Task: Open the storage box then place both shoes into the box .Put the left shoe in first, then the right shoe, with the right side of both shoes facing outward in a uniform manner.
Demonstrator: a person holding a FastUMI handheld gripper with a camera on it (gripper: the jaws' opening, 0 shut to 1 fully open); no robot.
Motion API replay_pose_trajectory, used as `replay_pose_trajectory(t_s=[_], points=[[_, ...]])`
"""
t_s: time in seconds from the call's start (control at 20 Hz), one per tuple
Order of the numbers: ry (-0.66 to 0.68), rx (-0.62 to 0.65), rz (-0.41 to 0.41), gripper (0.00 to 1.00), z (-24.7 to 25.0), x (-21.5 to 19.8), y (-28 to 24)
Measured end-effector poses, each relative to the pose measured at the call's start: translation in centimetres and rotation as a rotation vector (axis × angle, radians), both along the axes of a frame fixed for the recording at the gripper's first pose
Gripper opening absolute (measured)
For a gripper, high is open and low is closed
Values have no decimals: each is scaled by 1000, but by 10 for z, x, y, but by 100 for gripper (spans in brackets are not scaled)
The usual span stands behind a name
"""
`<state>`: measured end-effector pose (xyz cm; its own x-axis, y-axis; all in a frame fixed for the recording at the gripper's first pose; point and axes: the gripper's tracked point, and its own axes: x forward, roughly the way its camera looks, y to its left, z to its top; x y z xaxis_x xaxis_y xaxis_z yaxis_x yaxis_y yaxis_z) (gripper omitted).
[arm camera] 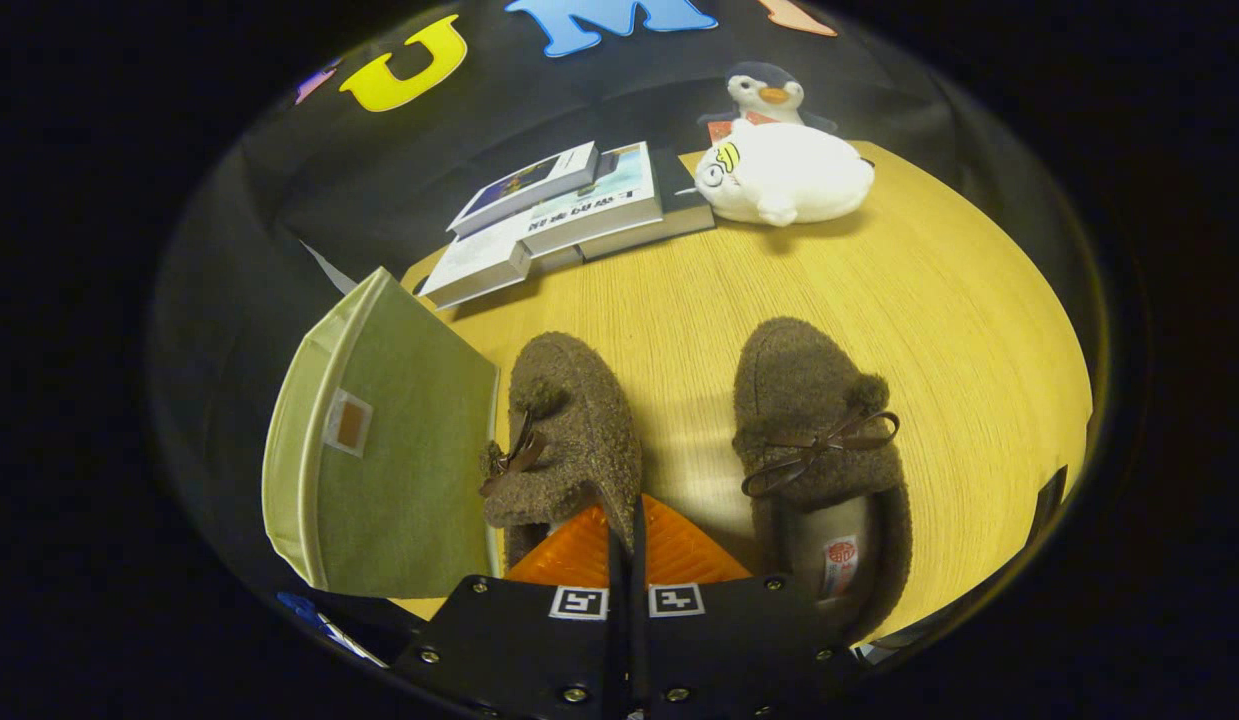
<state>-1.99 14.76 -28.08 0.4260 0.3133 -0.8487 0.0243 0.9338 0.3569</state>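
The jaws are pressed together, and the gripper (627, 545) pinches the rim of the left shoe (569, 440) on the side nearest the other shoe, with only a thin dark line left between the two fingers (679, 550). One finger sits inside the shoe's opening and the other outside it, so both press on the fuzzy brown wall of the heel.

Taking the left shoe as the landmark: it stands on the wooden table (929, 300) with its toe pointing away from the gripper, toward the books. It carries a small pompom and a thin brown bow across its top. Touching or nearly touching its outer side is the storage box (389, 450), pale green fabric with a lighter trim and a small square patch on the flat face turned upward. I cannot tell whether that face is a lid or a side wall, nor whether the box is open.

On the other side of the left shoe, set apart by a strip of bare table, is the right shoe (819, 440), the same fuzzy brown kind, with a bow and pompom and a label in its pale lining.

Beyond the left shoe's toe lies a loose stack of books (569, 215). Farther off, beyond the right shoe, a white plush toy (789, 175) lies on the table, and a penguin toy (767, 95) stands behind it against the dark wall.
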Motion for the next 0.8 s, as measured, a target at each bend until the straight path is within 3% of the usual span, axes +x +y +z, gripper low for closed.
replay_pose_trajectory(t_s=[0.5, 0.8], points=[[-113, 182, -69, 1, 100, 31, 44], [-170, 248, -58, 1, 141, 47, 90]])
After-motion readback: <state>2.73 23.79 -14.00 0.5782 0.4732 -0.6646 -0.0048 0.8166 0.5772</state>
